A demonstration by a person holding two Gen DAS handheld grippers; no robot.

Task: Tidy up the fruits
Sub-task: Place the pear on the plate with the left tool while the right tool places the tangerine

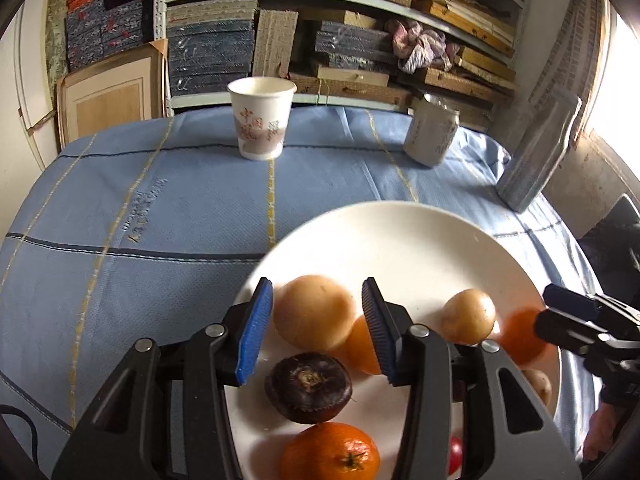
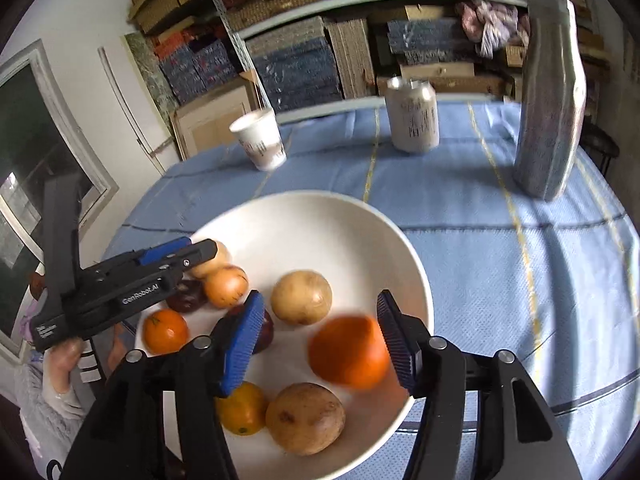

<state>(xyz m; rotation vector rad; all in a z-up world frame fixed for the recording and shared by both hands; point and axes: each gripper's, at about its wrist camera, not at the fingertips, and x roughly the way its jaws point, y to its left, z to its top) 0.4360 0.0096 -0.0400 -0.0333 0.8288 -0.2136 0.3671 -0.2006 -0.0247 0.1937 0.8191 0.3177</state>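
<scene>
White bowl (image 2: 416,280) on blue tablecloth (image 2: 520,264), holding fruit. Right gripper (image 2: 320,338) above bowl, jaws apart; blurred orange (image 2: 350,354) sits between the pads, clear of the left one, contact with the right pad (image 2: 394,344) unclear. Left gripper (image 1: 318,326) over bowl's other side, jaws partly open, pale round fruit (image 1: 314,312) between them, gap visible on the right pad's side. Dark fruit (image 1: 308,386) below it.
</scene>
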